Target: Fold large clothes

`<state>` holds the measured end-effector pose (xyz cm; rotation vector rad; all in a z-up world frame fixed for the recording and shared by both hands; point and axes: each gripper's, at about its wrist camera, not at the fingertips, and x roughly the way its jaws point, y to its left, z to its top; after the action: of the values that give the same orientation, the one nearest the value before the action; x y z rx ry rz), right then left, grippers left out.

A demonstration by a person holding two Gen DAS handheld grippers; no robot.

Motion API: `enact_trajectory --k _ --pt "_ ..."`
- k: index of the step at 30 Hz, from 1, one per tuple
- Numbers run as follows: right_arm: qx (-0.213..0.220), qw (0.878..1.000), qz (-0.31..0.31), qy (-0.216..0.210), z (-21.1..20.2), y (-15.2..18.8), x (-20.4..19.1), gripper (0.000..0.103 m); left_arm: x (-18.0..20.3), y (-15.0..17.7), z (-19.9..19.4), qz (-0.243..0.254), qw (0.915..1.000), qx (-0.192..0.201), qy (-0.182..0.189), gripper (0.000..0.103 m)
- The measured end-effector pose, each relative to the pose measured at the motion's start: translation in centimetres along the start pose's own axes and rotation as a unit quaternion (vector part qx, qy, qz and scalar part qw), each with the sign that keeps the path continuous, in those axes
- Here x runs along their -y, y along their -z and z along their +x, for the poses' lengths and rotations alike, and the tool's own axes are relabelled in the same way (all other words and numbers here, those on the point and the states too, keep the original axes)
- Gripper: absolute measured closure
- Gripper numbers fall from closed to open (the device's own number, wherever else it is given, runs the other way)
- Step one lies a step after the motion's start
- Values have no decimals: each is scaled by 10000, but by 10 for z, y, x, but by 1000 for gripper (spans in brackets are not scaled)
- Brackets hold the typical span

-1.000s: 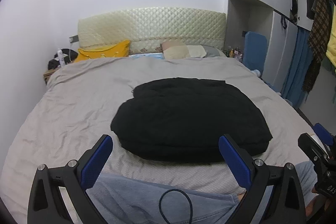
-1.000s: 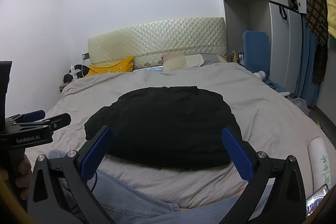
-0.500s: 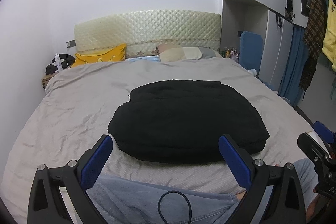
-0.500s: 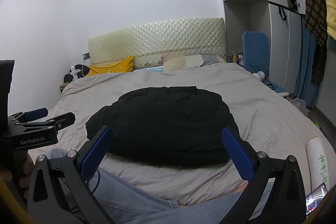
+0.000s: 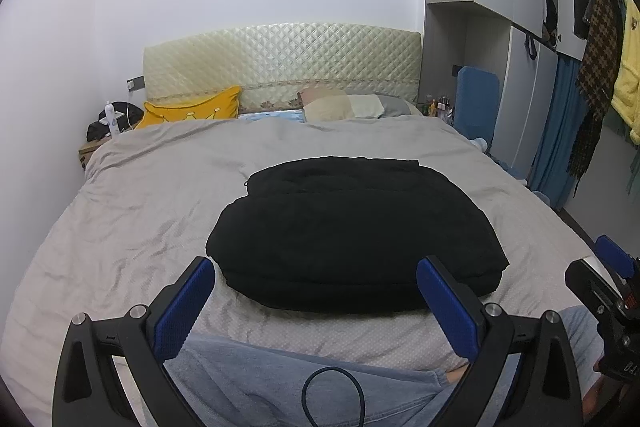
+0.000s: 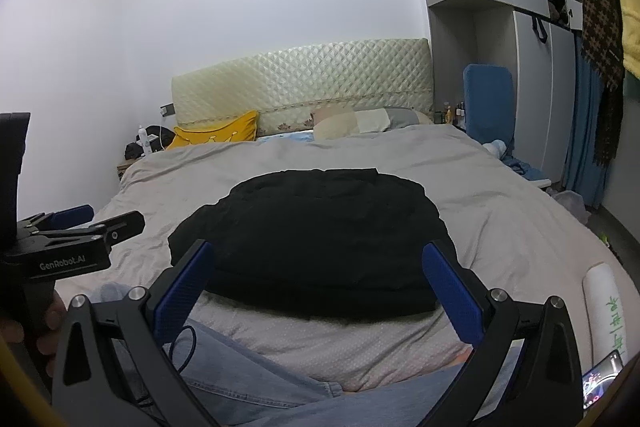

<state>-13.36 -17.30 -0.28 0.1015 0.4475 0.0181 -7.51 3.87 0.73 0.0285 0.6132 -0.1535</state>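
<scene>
Black garment (image 5: 352, 235), bulky and padded, lies in a compact rounded bundle at the middle of the bed (image 5: 132, 211), on the grey cover, well short of the pillows at the headboard (image 5: 280, 63).

Left wrist view: the left tongs (image 5: 320, 303) hang wide open above the person's knees in blue jeans (image 5: 280, 383), near the garment's front edge but not touching it, and hold nothing. At the right margin the right tongs (image 5: 612, 267) appear side-on, likewise clear of the cloth.

Right wrist view: the right tongs (image 6: 320, 291) stand fully spread and empty, framing the near hem of the garment (image 6: 316, 239). The left tongs (image 6: 80, 223) enter from the left, empty; how far apart their fingers stand cannot be told from this view. A white roll (image 6: 604, 303) and a phone (image 6: 600, 379) lie at the bed's right edge.

Judgement: the garment looks already folded over on itself, so the fold appears far advanced or complete. Any further fold would call for both tongs to descend and pinch the near corners together before lifting.
</scene>
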Motion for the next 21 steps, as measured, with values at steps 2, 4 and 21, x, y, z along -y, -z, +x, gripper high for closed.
enact_trajectory --k 2,4,21 --pt "1 10000 -15 28 0 0 0 0 -1 0 -1 6 10000 -3 0 1" --pt "-15 10000 -3 20 1 1 0 0 -1 0 -1 -8 10000 18 4 1" --pt "-13 10000 -39 65 1 1 -1 0 0 0 -3 -27 10000 23 5 1"
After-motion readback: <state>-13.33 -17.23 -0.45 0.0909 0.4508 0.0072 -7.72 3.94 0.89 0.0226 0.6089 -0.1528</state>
